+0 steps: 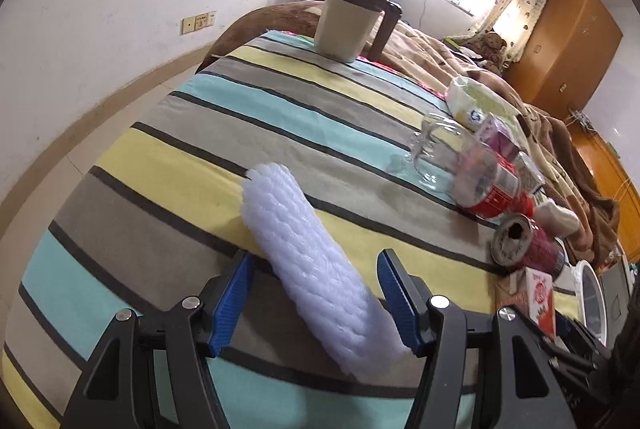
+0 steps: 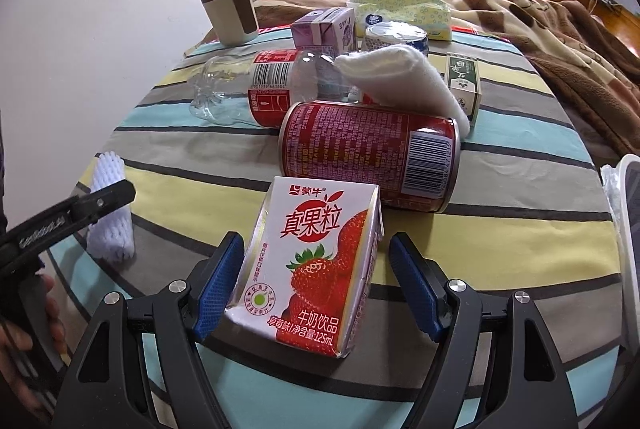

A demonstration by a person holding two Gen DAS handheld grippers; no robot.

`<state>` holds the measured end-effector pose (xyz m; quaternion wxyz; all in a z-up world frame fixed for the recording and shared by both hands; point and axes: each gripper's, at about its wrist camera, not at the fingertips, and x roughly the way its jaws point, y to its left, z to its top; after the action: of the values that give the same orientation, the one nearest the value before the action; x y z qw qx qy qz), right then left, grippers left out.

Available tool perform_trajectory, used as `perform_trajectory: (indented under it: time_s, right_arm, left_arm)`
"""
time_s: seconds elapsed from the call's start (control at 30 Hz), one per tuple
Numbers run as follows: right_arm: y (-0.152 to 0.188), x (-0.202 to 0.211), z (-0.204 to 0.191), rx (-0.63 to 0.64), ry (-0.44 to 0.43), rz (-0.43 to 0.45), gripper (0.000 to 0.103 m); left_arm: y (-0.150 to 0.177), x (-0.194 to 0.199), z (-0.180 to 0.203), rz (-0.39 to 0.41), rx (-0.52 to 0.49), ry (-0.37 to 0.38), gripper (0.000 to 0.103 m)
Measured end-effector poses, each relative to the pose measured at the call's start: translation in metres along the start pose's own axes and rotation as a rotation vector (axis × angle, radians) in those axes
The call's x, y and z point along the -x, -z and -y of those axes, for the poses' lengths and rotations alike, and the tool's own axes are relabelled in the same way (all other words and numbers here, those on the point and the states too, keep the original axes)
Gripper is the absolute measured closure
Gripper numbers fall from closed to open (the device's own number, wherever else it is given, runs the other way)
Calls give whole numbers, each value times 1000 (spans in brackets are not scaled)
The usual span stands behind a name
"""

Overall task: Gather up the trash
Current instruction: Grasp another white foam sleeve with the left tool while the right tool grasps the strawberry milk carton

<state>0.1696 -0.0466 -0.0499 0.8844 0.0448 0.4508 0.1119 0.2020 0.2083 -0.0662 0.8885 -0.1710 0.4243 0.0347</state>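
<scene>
Tilted steeply down over the striped desk [image 2: 520, 165], the right gripper [image 2: 316, 283] straddles a strawberry milk carton [image 2: 316, 269], jaws released; beside it the left gripper [image 1: 316, 303] straddles a white foam net sleeve [image 1: 308, 253], ungripped.

I read 蒙牛, 真果粒, 牛奶饮品 and 125mL on the strawberry milk carton [image 2: 316, 265], a barcode with blurred digits on the red can [image 2: 368, 153], another on the clear bottle's label [image 2: 272, 85].
</scene>
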Motion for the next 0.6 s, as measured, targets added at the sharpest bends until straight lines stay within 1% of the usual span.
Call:
perform_trajectory:
  time_s: [0.17,0.2,0.23,0.3,0.33,0.37,0.4,0.43,0.47,0.53,0.57,0.6]
  right_arm:
    - [2,5,3,11,46,18,27]
    - [2,6,5,6,51,20,27]
    - [2,7,7,-2,53,21,27]
    - [3,8,11,-17,48,19,27]
    - [4,8,12,-23,46,21,27]
    - [5,9,13,-29,46,23,29]
    - [6,11,15,-33,42,27,34]
    - [6,11,15,-34,39,30,36]
    - [6,12,15,-33,38,34,40]
    - [6,13,14,-31,40,36,42]
    - [7,13,14,-35,38,39,45]
    - [7,14,16,-43,27,41,46]
  left_arm:
    - [-3,-4,4,-1,-3,-22,39]
    - [-2,-4,4,0,-3,-25,40]
    - [-2,-4,4,-1,-4,-20,42]
    - [-1,-4,7,-6,-17,-17,50]
    - [-1,-4,9,-10,-23,-13,52]
    - [0,-4,10,-13,-28,-7,56]
    - [1,-4,11,-15,-31,-4,58]
    - [2,-4,13,-16,-36,-2,59]
    - [2,-4,15,-19,-43,2,63]
    - [3,-4,16,-22,-46,9,67]
    - [4,-4,19,-23,-51,20,72]
    - [5,-3,20,-24,-55,25,73]
